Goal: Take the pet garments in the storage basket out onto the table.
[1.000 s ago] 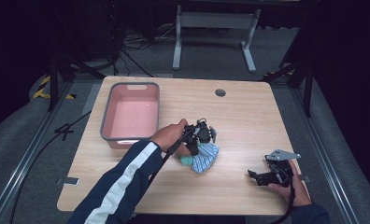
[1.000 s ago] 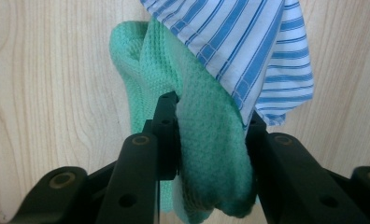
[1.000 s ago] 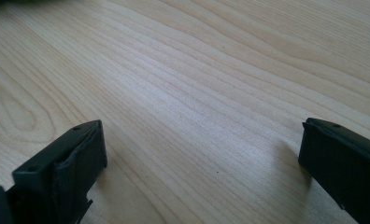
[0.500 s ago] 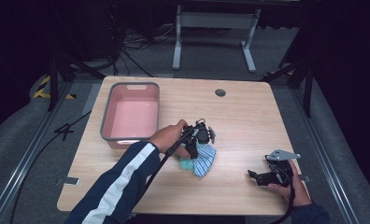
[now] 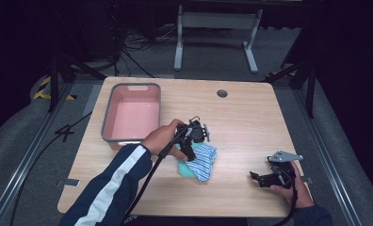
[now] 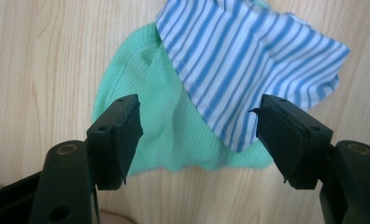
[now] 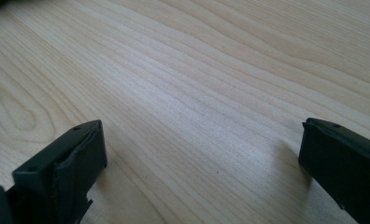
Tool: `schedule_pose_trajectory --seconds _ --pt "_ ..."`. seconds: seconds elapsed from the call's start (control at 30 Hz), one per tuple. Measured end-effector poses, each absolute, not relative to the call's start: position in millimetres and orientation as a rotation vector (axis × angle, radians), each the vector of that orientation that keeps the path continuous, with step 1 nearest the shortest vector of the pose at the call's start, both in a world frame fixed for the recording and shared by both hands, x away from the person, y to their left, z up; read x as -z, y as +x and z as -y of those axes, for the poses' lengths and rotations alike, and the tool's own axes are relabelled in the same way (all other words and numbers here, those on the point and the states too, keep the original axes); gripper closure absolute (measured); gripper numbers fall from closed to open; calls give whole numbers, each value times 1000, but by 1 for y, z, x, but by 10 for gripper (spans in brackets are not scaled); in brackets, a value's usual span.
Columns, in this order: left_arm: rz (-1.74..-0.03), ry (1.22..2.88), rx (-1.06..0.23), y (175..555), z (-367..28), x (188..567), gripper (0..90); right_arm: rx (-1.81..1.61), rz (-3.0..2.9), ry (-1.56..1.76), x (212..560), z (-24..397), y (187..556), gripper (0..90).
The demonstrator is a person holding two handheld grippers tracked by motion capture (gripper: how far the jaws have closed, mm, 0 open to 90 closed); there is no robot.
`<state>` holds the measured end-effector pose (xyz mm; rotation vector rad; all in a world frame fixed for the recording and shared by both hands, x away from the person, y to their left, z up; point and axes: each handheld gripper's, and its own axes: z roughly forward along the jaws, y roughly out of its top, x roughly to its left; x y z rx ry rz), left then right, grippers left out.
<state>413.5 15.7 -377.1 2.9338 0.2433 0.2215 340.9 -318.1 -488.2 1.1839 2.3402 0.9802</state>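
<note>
Left claw point(image 6: 197, 135) edged nearer, spread wide over crumpled green knit cloth point(image 6: 150, 121), striped cloth point(image 6: 248, 60); right claw point(image 7: 197, 172) wide.

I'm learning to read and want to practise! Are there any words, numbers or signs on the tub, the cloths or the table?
None can be read.
Pink tub: no label visible.
Striped cloth and green cloth: stripes and weave, no writing.
Table: wood grain, no text.
Left gripper and right gripper: black jaws, no markings.
</note>
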Motion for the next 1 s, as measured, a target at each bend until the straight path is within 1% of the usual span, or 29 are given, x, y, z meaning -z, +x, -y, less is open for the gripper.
schedule_pose_trajectory --seconds 0.27,0.3,0.37,0.43,0.6,1.0 --pt "-253 2885 -217 406 -39 370 295 -980 -2341 1183 488 318 341 11" --pt "-245 2853 -229 403 -44 370 289 -980 -2340 1184 488 318 341 12" --pt "-245 2832 -213 400 -49 370 284 -980 -2340 1184 488 318 341 12" --pt "-249 2813 -225 396 -56 370 272 -980 -2340 1183 488 318 341 11" --pt "-251 2801 -229 391 -69 371 251 -980 -2340 1184 488 318 341 11" --pt "-290 2781 -299 376 -103 375 263 -980 -2340 1184 488 318 341 11"
